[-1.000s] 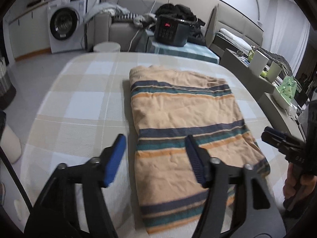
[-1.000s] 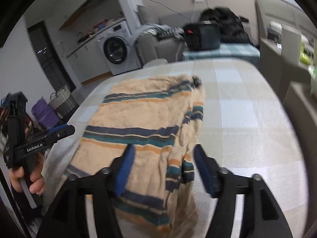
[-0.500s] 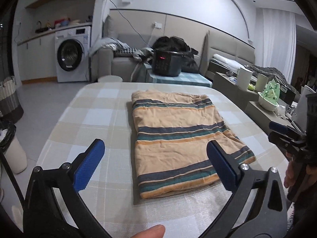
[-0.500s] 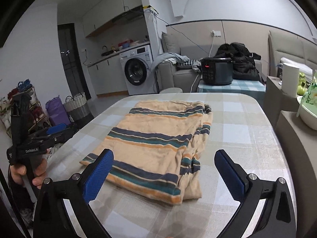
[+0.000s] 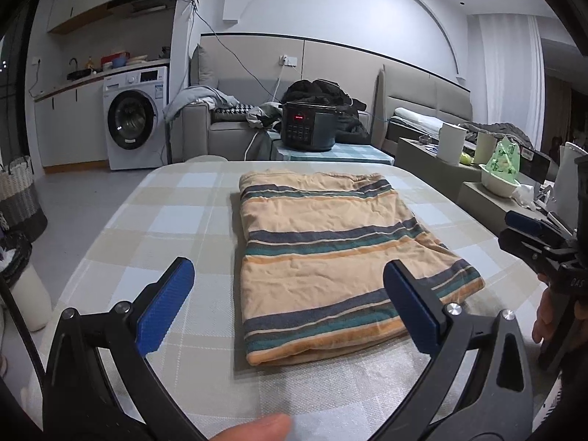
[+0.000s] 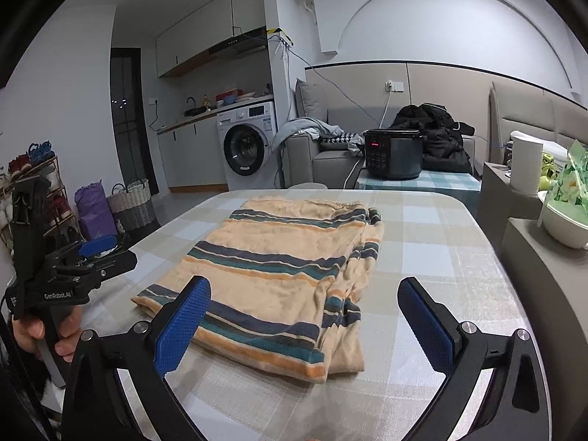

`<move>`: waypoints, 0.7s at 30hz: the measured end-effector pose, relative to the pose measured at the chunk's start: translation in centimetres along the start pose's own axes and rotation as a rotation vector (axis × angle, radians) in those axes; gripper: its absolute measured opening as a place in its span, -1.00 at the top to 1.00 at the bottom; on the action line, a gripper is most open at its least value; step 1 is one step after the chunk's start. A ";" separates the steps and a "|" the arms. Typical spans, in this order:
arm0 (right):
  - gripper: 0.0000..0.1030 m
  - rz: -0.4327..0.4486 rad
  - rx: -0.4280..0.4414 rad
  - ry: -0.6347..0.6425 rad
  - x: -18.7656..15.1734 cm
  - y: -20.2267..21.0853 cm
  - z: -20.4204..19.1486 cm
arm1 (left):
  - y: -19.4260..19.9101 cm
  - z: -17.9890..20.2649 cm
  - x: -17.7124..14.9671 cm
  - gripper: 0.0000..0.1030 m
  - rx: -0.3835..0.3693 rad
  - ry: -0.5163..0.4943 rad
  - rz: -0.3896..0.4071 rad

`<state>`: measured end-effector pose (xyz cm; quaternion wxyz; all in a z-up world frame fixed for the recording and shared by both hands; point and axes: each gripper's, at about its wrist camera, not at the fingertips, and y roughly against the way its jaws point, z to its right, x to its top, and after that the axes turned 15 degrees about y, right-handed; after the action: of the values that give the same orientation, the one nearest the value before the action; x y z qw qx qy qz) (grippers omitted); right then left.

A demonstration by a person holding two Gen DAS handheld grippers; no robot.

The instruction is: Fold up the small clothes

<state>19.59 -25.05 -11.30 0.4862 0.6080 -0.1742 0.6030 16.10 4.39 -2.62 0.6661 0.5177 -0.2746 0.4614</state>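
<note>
Folded striped garment point(image 5: 330, 257) flat on checked table point(image 5: 165, 213). Left gripper point(image 5: 286, 305), right gripper point(image 6: 301, 319): both spread wide, empty. Garment's underlayers hidden.

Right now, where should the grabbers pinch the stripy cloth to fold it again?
Probably the two near corners of the stripy cloth. It lies flat on the checked table, already folded, with its short edge facing both open grippers, the left gripper and the right gripper. Come in low from the near side, each pinching all layers at a corner, then carry them to the far edge.
</note>
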 end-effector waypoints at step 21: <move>-1.00 0.036 -0.025 0.020 -0.1 0.7 -0.8 | -1.1 -0.8 -0.1 -0.98 0.013 0.031 -0.013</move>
<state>18.59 -24.78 -11.29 0.4845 0.5926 -0.1876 0.6155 16.97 5.06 -3.40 0.6698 0.5165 -0.2578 0.4671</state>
